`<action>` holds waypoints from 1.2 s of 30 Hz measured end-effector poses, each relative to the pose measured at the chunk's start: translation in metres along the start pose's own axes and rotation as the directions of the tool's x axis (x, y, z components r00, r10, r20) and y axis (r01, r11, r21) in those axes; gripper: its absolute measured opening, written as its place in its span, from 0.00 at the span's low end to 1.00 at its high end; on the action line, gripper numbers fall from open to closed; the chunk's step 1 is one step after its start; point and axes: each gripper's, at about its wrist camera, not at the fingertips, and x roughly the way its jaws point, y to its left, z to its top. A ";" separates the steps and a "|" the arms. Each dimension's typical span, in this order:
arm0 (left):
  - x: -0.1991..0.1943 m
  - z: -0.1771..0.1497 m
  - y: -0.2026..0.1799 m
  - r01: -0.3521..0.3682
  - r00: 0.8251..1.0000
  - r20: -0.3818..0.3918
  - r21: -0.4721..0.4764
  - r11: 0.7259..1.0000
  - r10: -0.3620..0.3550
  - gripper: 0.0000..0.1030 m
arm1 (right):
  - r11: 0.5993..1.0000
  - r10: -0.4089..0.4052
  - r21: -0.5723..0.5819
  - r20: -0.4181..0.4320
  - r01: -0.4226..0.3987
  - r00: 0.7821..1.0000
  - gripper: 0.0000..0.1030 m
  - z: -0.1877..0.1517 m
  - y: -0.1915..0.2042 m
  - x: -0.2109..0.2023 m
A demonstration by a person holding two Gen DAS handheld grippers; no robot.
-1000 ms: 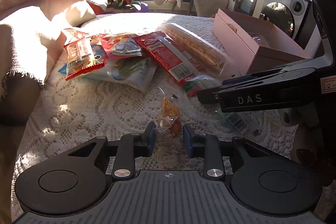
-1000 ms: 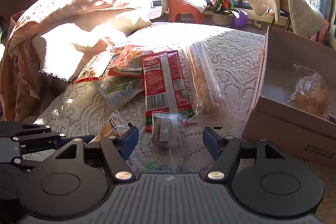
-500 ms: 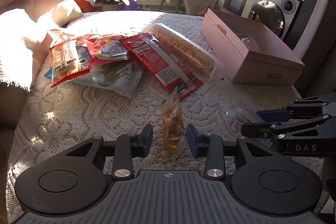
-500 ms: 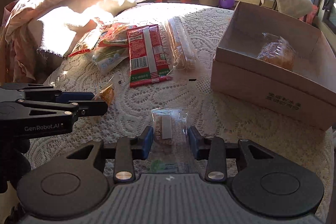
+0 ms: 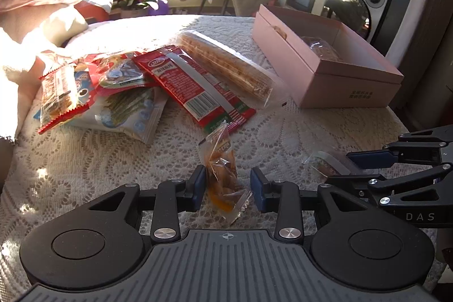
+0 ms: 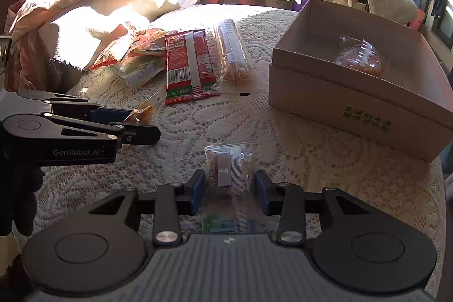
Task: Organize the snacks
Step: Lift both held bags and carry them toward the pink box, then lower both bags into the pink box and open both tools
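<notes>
Your left gripper [image 5: 227, 185]: part-open, orange snack packet [image 5: 223, 174] between its pads, left pad touching, right apart | your right gripper [image 6: 229, 187]: narrowed, clear wrapped cake [image 6: 228, 174] between its jaws, grip uncertain | both packets on lace tablecloth [image 6: 311, 160], short of pink box [image 6: 359, 104].

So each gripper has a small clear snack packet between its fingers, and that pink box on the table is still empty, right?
Not quite: the pink box already holds a wrapped pastry, as the right wrist view shows. The rest stands.
</notes>
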 end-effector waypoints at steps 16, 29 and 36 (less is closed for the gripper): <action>0.002 0.007 0.011 0.035 0.999 -0.035 -0.079 0.996 -0.038 0.38 | 0.999 -0.041 -0.012 0.057 0.042 0.998 0.35 -0.008 -0.020 -0.043; -0.063 0.135 -0.054 0.217 0.928 0.294 0.074 0.973 -0.229 0.25 | 0.970 -0.219 0.179 0.373 0.162 0.901 0.35 0.094 -0.108 -0.162; -0.001 0.188 -0.079 0.322 0.910 0.267 0.032 0.946 -0.318 0.28 | 0.962 -0.213 0.242 0.389 0.123 0.896 0.38 0.149 -0.145 -0.142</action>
